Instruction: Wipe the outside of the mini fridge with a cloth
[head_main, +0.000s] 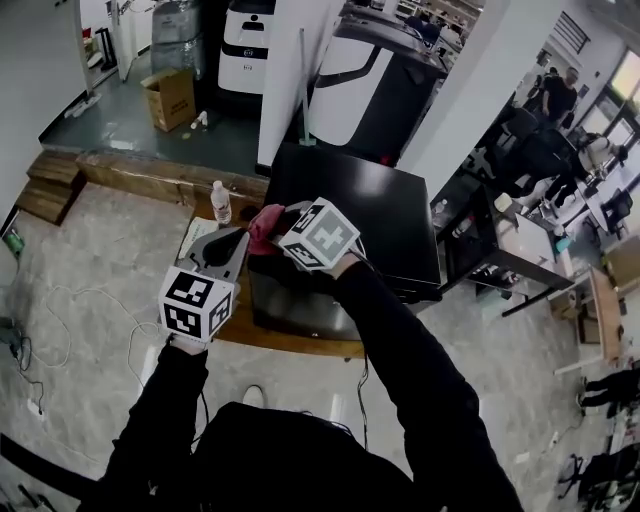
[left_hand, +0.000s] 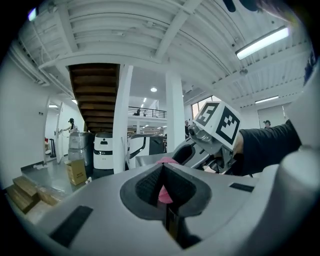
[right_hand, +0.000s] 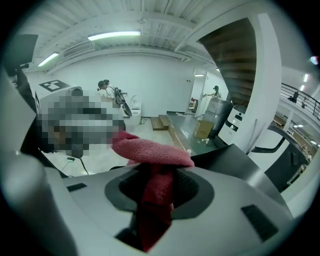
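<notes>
The right tool (right_hand: 157, 175) is clamped on the red cloth (right_hand: 150, 150), whose edge seems pinched in the closed left tool (left_hand: 162, 172) too (only a sliver is seen). The black mini fridge (head_main: 370, 210) lies at 3 o'clock of them. The red cloth could be dragged free by opposing pulls.
</notes>
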